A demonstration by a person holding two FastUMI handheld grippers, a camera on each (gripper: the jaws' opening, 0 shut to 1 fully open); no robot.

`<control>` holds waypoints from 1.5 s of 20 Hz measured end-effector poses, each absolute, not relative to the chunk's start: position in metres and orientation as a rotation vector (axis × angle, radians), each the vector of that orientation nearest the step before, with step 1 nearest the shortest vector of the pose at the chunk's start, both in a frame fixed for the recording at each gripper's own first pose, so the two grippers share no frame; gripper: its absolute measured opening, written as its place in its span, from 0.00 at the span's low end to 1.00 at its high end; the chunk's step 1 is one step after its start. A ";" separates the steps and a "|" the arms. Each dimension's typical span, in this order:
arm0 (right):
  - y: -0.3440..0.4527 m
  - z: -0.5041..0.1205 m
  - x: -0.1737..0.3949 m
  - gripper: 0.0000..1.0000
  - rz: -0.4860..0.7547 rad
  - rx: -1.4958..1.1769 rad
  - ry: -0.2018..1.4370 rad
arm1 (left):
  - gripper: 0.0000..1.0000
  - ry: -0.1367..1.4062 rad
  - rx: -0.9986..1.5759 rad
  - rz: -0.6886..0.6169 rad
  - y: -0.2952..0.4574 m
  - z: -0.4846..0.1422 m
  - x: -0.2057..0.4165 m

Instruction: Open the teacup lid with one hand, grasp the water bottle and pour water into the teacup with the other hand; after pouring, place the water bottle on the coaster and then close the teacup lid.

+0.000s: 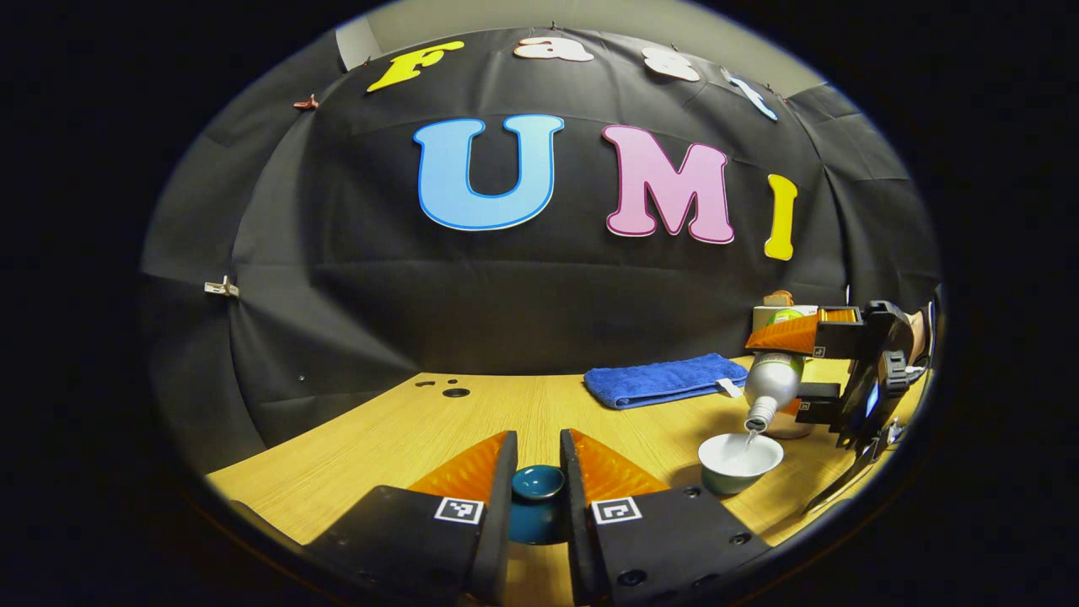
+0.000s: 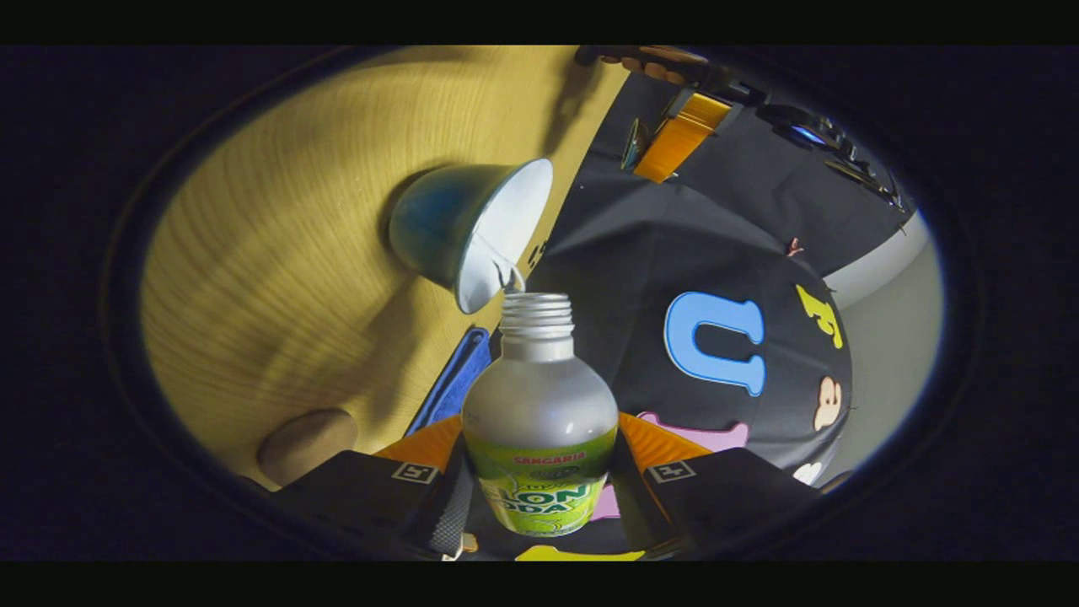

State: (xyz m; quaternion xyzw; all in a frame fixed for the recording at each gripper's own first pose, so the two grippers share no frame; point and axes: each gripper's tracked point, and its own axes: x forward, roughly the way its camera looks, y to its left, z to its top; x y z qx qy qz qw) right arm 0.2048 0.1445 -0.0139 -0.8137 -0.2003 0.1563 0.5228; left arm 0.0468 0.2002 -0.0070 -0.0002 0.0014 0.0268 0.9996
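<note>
White porcelain shows inside the teacup (image 1: 740,462), which stands uncovered on the wooden counter (image 1: 405,438) while a thin stream of water falls into it from the water bottle (image 1: 771,384). The right hand-held gripper (image 2: 539,472) clamps the bottle's labelled body between both fingers and tips it neck-down, the mouth just above the cup's rim. The left hand-held gripper (image 1: 539,497) holds the dark blue teacup lid (image 1: 538,497) between its fingers, low over the counter and well apart from the cup.

So the lid is off and the bottle grasped, and pouring is under way. Left to do, as I judge it: end the pour, stand the bottle on the round coaster (image 2: 308,440) lying on the counter near the folded blue towel (image 1: 666,379), then carry the lid across and set it on the cup.
</note>
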 end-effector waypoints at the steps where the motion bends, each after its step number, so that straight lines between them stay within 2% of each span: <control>1: 0.146 -0.015 0.205 0.74 0.375 -1.953 -0.484 | 0.35 0.003 0.000 0.054 0.200 -0.006 0.046; 6: 0.149 -0.015 0.200 0.74 0.381 -1.976 -0.524 | 0.33 0.003 0.000 0.054 0.200 -0.006 0.046; 7: 0.150 -0.015 0.199 0.77 0.380 -1.978 -0.530 | 0.33 0.003 0.000 0.054 0.200 -0.006 0.047; 10: 0.152 -0.016 0.195 0.77 0.381 -1.992 -0.550 | 0.35 0.003 0.000 0.054 0.200 -0.007 0.047; 11: 0.152 -0.017 0.195 0.74 0.381 -1.996 -0.550 | 0.35 0.003 0.000 0.054 0.200 -0.006 0.047; 14: 0.151 -0.014 0.196 0.77 0.376 -2.009 -0.566 | 0.35 0.003 0.000 0.054 0.200 -0.006 0.047; 16: 0.150 -0.014 0.198 0.74 0.372 -2.010 -0.564 | 0.34 0.003 0.000 0.053 0.200 -0.006 0.047; 21: 0.153 0.001 0.198 0.74 0.363 -2.028 -0.582 | 0.35 0.003 0.000 0.053 0.200 -0.006 0.046; 22: 0.157 0.007 0.198 0.74 0.365 -2.036 -0.592 | 0.33 0.003 0.000 0.053 0.200 -0.005 0.047; 23: 0.161 0.011 0.199 0.77 0.367 -2.042 -0.602 | 0.35 0.003 0.000 0.053 0.200 -0.006 0.047; 28: 0.162 0.018 0.195 0.74 0.353 -2.056 -0.625 | 0.33 0.003 0.000 0.053 0.200 -0.006 0.047; 29: 0.163 0.020 0.196 0.77 0.353 -2.059 -0.627 | 0.33 0.003 0.000 0.053 0.200 -0.006 0.047; 30: 0.164 0.021 0.195 0.74 0.351 -2.064 -0.633 | 0.33 0.003 0.000 0.053 0.200 -0.005 0.047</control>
